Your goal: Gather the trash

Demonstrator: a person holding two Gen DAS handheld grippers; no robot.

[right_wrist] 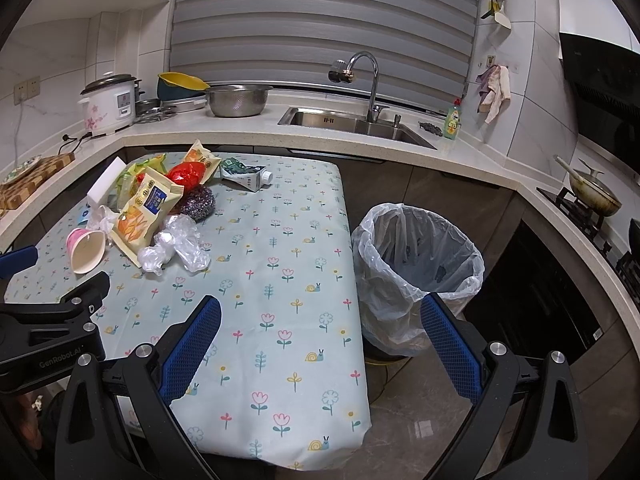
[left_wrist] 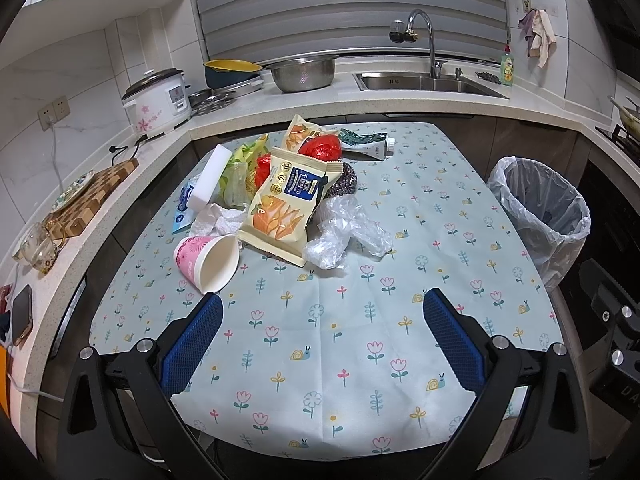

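A heap of trash lies on the flowered tablecloth (left_wrist: 340,340): a tipped pink paper cup (left_wrist: 208,258), a yellow snack bag (left_wrist: 288,204), crumpled clear plastic (left_wrist: 348,232), a red wrapper (left_wrist: 322,146), a flattened carton (left_wrist: 366,142), a white sponge block (left_wrist: 210,178) and a metal scourer (left_wrist: 344,182). The lined bin (right_wrist: 416,264) stands on the floor right of the table. My left gripper (left_wrist: 322,300) is open, empty, just short of the cup. My right gripper (right_wrist: 320,304) is open and empty, over the table's right edge beside the bin. The left gripper's body (right_wrist: 52,320) shows in the right wrist view.
An L-shaped counter holds a rice cooker (left_wrist: 158,100), a steel bowl (left_wrist: 302,72), a sink (left_wrist: 424,82) with a tap, and a cutting board (left_wrist: 92,192). A phone (left_wrist: 22,314) and a glass cup (left_wrist: 38,248) lie at the left. A pan (right_wrist: 592,192) sits on the stove.
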